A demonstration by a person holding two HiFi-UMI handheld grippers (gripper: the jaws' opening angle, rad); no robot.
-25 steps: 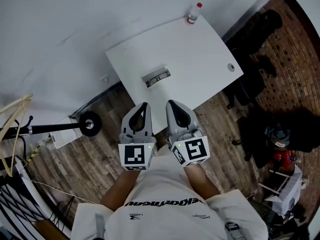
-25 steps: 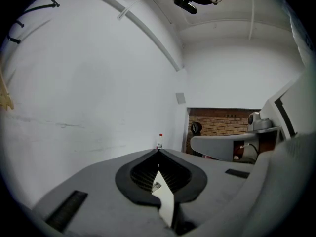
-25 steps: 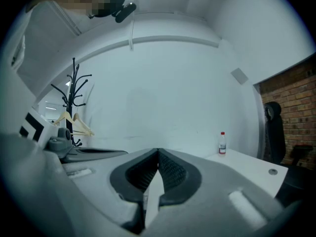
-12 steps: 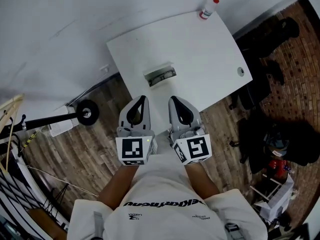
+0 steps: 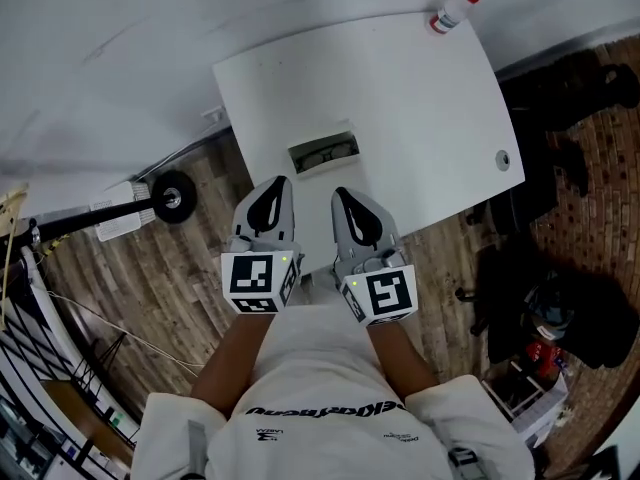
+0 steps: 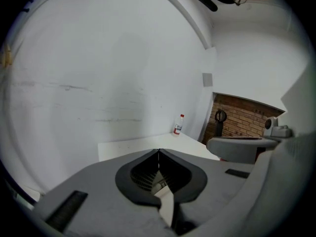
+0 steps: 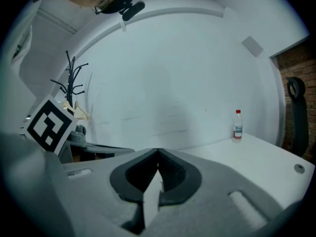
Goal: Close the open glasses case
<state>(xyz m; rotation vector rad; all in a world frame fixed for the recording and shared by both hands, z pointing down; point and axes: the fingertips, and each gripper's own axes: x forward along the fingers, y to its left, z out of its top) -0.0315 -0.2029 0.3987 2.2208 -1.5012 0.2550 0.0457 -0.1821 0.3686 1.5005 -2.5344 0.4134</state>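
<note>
Grey left tongs [image 5: 283, 182] pressed together, empty; right tongs [image 5: 338, 193] likewise — glasses case [image 5: 325, 153] untouched.

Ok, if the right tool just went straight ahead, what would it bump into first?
Probably the open glasses case on the white table: the right tool lines up with it in the head view. Height is unclear; if it rides high, it would pass over and reach the white wall.
</note>
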